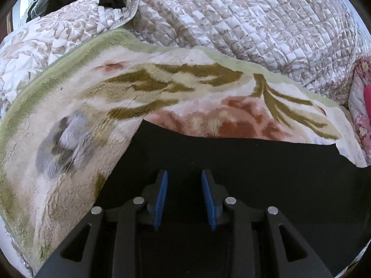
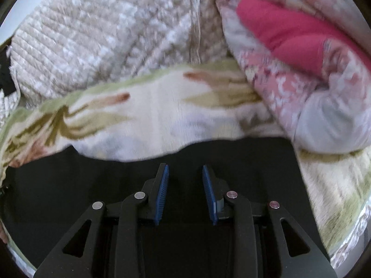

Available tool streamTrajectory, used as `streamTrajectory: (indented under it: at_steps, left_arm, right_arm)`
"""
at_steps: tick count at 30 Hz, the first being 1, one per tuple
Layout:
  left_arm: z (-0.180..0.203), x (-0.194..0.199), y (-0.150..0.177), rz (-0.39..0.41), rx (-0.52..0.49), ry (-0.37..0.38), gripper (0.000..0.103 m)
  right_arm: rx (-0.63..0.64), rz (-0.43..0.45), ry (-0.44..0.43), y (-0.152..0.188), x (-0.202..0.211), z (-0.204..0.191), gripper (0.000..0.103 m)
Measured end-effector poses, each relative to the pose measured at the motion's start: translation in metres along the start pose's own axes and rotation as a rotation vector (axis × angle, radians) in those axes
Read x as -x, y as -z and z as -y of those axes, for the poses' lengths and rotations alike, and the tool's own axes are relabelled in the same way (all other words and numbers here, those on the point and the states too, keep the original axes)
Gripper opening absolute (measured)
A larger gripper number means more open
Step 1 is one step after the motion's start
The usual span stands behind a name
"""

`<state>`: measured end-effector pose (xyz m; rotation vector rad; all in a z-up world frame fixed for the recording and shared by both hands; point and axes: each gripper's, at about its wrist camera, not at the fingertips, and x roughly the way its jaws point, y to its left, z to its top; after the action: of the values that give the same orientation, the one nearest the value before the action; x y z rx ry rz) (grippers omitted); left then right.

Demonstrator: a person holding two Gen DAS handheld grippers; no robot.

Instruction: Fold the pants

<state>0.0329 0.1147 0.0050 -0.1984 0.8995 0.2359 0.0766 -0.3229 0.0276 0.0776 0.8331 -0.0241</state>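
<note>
While black pants (image 1: pixel 231 157) lie on blanket (image 1: pixel 69 162), both claws (image 1: pixel 184 173) (image 2: pixel 185 169) narrowly parted, empty.

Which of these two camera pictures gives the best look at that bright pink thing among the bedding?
The right wrist view: the pink item lies large and nearly whole, nestled in pink floral bedding, though blurred. The left wrist view catches only a sliver at its right edge.

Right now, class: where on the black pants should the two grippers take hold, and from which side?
Probably the far edge of the pants, one gripper toward each end, coming down from above. That edge lies flat and exposed on the blanket, just ahead of both open grippers: left, right.
</note>
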Motion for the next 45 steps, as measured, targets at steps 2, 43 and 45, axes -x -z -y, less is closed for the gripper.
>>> streamTrajectory:
  at_steps: [2, 43, 45]
  left_arm:
    - [0.001, 0.003, 0.002, 0.0, 0.002, -0.006, 0.033]
    - [0.034, 0.066, 0.077, 0.07, -0.078, 0.038, 0.039]
    - [0.034, 0.067, 0.077, 0.068, -0.072, 0.041, 0.039]
  right_arm:
    - [0.011, 0.019, 0.007, 0.001, 0.005, -0.002, 0.031]
    - [-0.063, 0.072, -0.031, 0.085, 0.053, -0.031, 0.052]
    - [-0.116, 0.119, -0.016, 0.082, 0.062, -0.022, 0.052]
